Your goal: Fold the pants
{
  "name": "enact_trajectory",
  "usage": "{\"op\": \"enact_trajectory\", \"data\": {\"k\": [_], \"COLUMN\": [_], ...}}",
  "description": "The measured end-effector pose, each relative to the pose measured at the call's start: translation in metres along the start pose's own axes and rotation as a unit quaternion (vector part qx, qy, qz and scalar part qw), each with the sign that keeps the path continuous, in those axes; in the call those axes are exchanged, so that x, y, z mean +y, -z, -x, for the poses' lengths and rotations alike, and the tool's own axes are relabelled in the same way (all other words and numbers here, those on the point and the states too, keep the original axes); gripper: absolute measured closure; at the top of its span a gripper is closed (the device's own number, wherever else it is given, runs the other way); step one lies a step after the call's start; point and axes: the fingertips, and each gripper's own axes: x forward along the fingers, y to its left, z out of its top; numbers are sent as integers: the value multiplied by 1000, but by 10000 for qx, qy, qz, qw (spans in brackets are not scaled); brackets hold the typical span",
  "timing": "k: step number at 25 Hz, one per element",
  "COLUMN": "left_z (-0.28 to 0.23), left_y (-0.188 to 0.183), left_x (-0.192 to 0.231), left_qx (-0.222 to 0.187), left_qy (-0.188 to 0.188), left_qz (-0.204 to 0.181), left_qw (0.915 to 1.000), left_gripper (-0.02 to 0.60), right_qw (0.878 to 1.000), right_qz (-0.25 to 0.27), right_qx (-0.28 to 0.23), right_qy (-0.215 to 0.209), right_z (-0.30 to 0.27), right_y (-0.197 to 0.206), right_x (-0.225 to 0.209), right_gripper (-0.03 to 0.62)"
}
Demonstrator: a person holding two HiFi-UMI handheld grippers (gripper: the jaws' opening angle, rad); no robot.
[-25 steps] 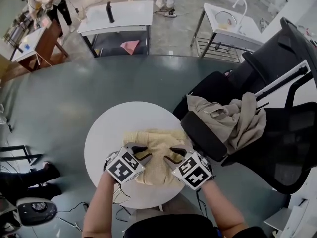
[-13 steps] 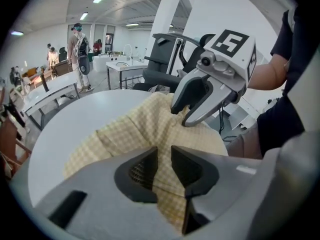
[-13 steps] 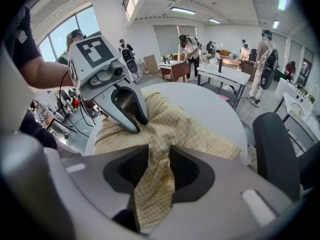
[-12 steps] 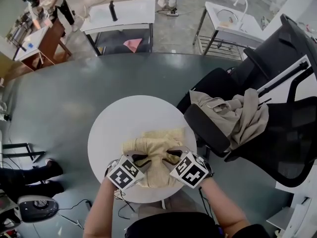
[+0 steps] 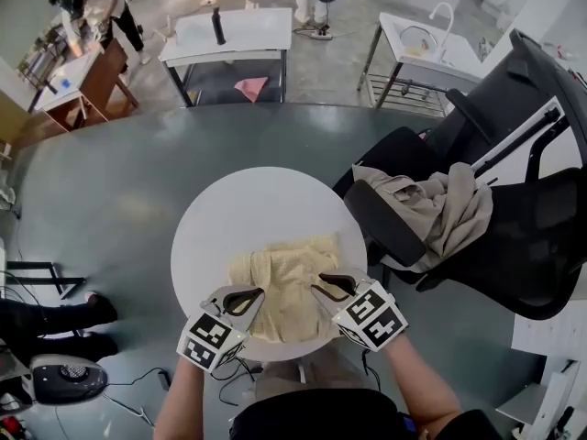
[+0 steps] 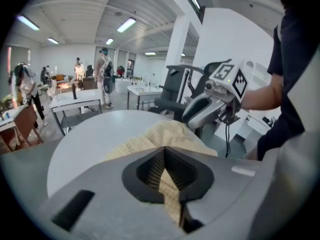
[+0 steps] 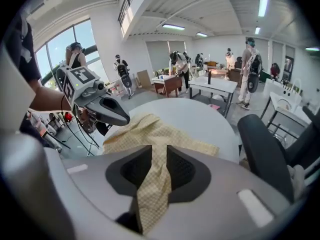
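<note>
The pants (image 5: 284, 282) lay bunched at the table's (image 5: 238, 209) near edge, stretching away toward its centre from both grippers: left gripper (image 5: 259, 292) with fingers clenched on the near-left hem, right gripper (image 5: 317, 286), fingers just closing further, pinching the near-right hem, neither nearer.

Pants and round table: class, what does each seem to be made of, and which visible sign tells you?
The pants look like soft, matte, pale yellow woven cloth: fine check pattern, wrinkles, limp drape. The table top looks hard, smooth, white, perhaps laminate or painted board: flat, even surface.
</note>
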Motion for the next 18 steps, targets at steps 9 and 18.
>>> {"op": "enact_trajectory", "data": {"k": [9, 18], "left_z": [68, 89], "left_y": [-59, -33], "left_x": [-48, -77], "left_qx": [-1657, -1598], "left_qy": [-185, -317], "left_qz": [662, 996], "left_qw": [9838, 9816], "left_gripper": [580, 581], "right_qw": [9933, 9826], "right_qz": [18, -549], "right_qx": [-969, -1587], "right_qy": [635, 788], "right_z": [59, 92], "right_y": [-28, -28], "right_x": [42, 80], "right_gripper": [595, 595]}}
